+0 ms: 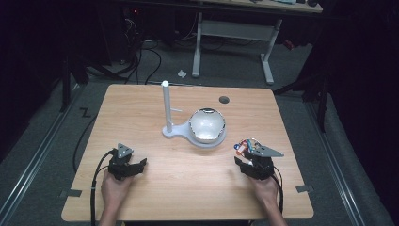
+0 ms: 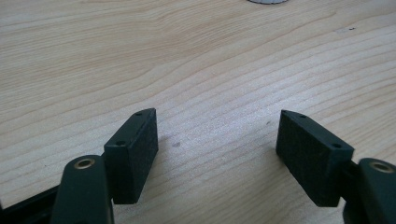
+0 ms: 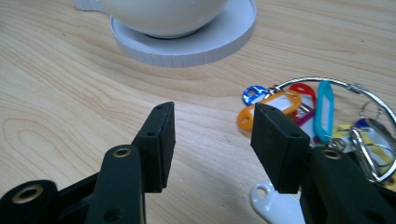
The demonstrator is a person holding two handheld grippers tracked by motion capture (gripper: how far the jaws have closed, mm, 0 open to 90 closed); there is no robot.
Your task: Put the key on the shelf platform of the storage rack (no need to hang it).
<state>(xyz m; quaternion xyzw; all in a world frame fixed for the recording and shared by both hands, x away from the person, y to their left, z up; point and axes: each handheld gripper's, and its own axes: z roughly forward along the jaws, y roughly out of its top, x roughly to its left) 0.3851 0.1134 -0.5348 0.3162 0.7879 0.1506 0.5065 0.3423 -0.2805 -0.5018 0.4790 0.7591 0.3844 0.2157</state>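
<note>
A bunch of coloured key tags on a metal ring lies on the wooden table, just right of my right gripper's jaws. In the high view the key tags sit at the front tip of the right gripper. The right gripper is open over bare wood, and a white tag lies under its right jaw. A white bowl rests on a round white base joined to an upright post. My left gripper is open over bare wood at the front left.
A dark cable hole sits near the table's far edge. Grey tape marks lie at the front corners. Behind the table stands a white desk frame, with cables on the floor at the left.
</note>
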